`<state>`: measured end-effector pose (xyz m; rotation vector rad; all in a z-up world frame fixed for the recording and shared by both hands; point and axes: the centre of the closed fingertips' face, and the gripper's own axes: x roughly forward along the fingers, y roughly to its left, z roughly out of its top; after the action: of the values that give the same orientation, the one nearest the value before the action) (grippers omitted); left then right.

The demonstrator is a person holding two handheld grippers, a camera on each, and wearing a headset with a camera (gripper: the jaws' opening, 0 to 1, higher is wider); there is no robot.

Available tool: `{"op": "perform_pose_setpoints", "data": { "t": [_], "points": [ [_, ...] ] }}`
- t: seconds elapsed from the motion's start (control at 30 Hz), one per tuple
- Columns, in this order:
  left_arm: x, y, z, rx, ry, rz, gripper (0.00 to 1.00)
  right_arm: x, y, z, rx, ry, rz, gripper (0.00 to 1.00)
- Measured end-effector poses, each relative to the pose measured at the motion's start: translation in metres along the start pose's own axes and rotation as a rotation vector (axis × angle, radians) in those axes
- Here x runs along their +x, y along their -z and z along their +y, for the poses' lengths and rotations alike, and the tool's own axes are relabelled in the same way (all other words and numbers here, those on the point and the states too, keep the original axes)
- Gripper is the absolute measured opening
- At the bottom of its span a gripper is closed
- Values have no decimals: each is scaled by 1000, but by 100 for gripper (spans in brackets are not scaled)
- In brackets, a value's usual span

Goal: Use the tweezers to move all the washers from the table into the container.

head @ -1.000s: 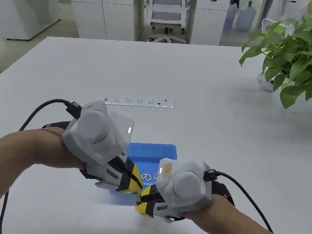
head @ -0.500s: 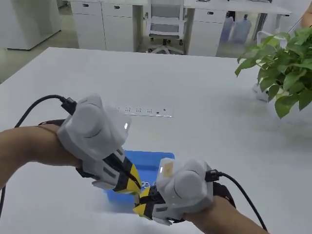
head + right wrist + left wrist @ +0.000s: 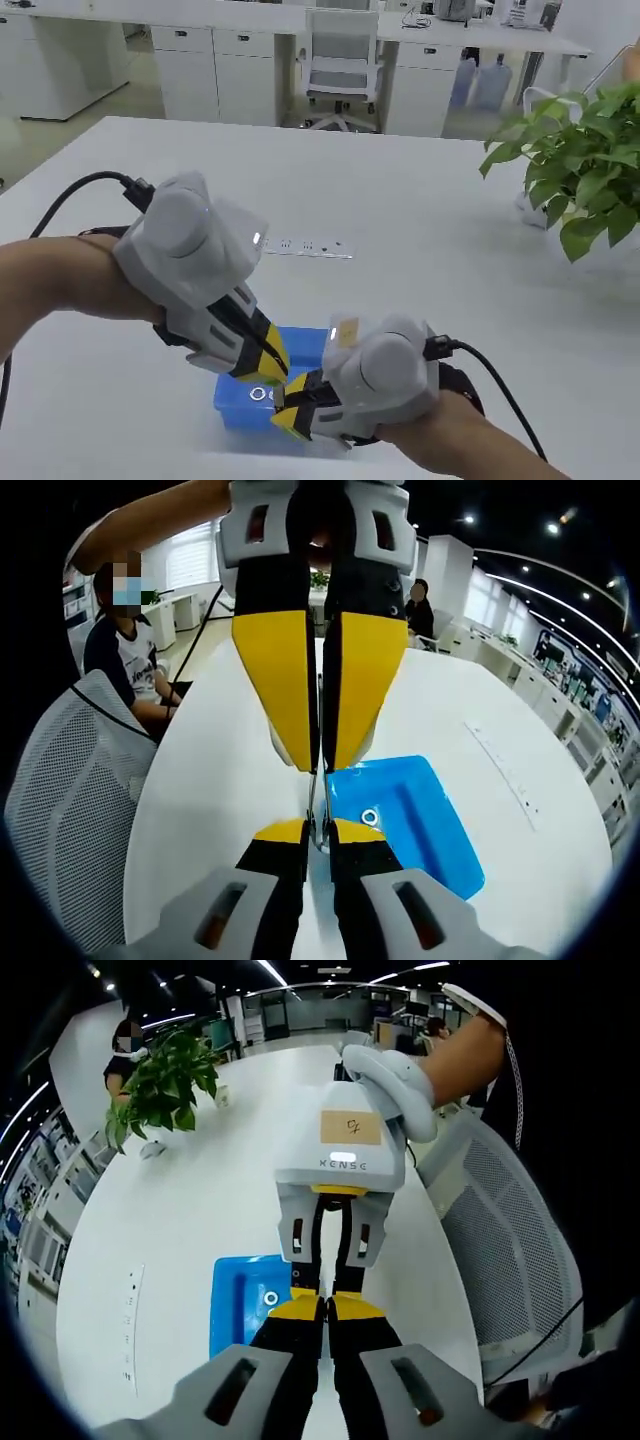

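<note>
Tweezers (image 3: 317, 780) appear in your right gripper view as 1 thin metal strip running between the 2 sets of yellow jaw tips. Your right gripper (image 3: 320, 832) has its jaws closed onto the near end of the strip. Your left gripper (image 3: 320, 765) faces it tip to tip, jaws pressed together on the far end, so both grippers clamp the tweezers at once.

In the head view, your left gripper (image 3: 268, 375) and right gripper (image 3: 290, 405) meet above the near right edge of the blue container (image 3: 232, 408). The container rests flat on the white table (image 3: 430, 250), near your body. 1 washer (image 3: 259, 394) lies inside it on the floor of the tray, just beside the jaw tips. Your left gripper view shows the same washer (image 3: 271, 1299) in the container (image 3: 235, 1310), left of the joined jaws.

A power strip (image 3: 305, 245) lies on the table beyond the container. A potted plant (image 3: 580, 170) stands at the far right.
</note>
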<state>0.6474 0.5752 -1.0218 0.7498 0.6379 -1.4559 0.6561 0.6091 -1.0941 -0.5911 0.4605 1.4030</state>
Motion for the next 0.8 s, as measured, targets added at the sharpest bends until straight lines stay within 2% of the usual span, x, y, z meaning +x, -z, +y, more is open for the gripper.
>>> {"op": "perform_pose_setpoints", "data": {
  "t": [0.4, 0.8],
  "points": [
    [-10, -1, 21, 18, -24, -1, 5, -1, -10, -24, -17, 15, -2, 9],
    [-5, 7, 39, 25, -38, 11, 5, 10, -6, -42, -7, 22, -6, 10]
  ]
}}
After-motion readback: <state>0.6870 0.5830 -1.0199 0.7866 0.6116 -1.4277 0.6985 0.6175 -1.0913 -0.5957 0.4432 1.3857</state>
